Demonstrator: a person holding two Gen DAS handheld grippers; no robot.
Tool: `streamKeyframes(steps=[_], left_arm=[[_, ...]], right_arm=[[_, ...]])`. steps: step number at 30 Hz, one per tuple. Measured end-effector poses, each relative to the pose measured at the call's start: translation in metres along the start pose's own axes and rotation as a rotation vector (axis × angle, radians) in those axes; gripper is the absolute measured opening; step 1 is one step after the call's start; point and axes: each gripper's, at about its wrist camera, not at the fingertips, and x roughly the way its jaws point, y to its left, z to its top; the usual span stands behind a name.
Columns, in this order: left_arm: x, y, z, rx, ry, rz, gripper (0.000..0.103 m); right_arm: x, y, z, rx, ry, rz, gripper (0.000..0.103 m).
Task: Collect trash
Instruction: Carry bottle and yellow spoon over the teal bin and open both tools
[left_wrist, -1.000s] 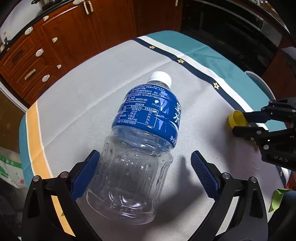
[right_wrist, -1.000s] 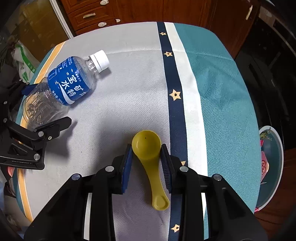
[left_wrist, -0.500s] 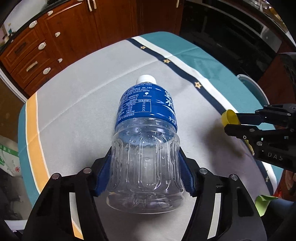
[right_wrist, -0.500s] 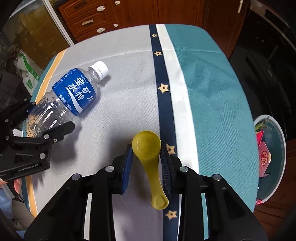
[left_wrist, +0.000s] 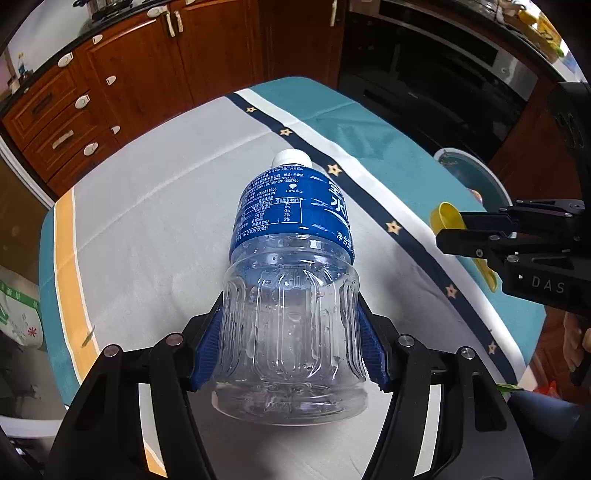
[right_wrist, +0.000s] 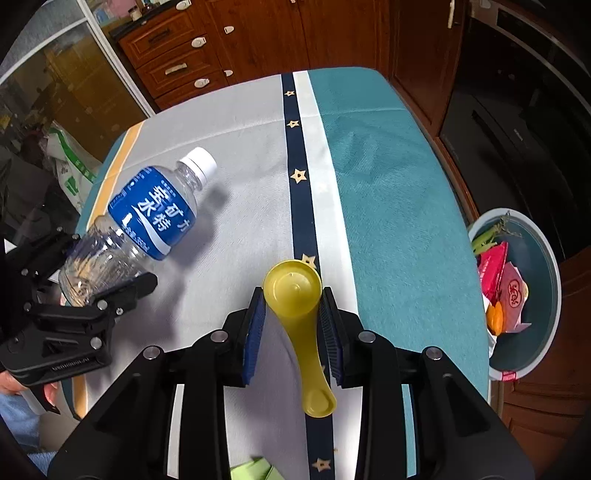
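A clear plastic water bottle (left_wrist: 291, 258) with a blue label and white cap sits between the blue pads of my left gripper (left_wrist: 290, 325), which is shut on its ribbed lower body. The bottle (right_wrist: 155, 214) hangs tilted above the tablecloth, cap pointing away. My right gripper (right_wrist: 292, 306) is shut on a yellow plastic scoop (right_wrist: 293, 286), gripping just behind its bowl, with the handle pointing back toward the camera. In the left wrist view the scoop (left_wrist: 445, 218) shows at the right, clear of the table.
The table wears a grey, white, navy-starred and teal cloth (right_wrist: 240, 122). A teal bin (right_wrist: 550, 258) holding wrappers and scraps stands on the floor past the table's right edge. Wooden cabinets (left_wrist: 74, 110) line the far side. A green scrap (right_wrist: 255, 469) lies near the front edge.
My left jaws closed onto the bottle, which lay on the cloth, and lifted it. Both grippers have risen, the right one still holding the scoop; the bin has come further into view.
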Motion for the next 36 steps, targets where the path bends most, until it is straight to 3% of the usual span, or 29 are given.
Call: streamKeyframes(steps=[16, 25, 36], left_arm=[[-0.020, -0.046, -0.034, -0.038, -0.010, -0.064, 0.065], [-0.003, -0.117, 0.022, 0.054, -0.018, -0.130, 0.065], [0.067, -0.241, 0.100, 0.207, 0.061, -0.248, 0.065]], right_arm=[[-0.029, -0.022, -0.039, 0.058, -0.042, 0.052, 0.029], [-0.057, -0.107, -0.039, 0.184, -0.109, 0.028, 0.029], [-0.061, -0.254, -0.042, 0.411, -0.114, -0.059, 0.029]])
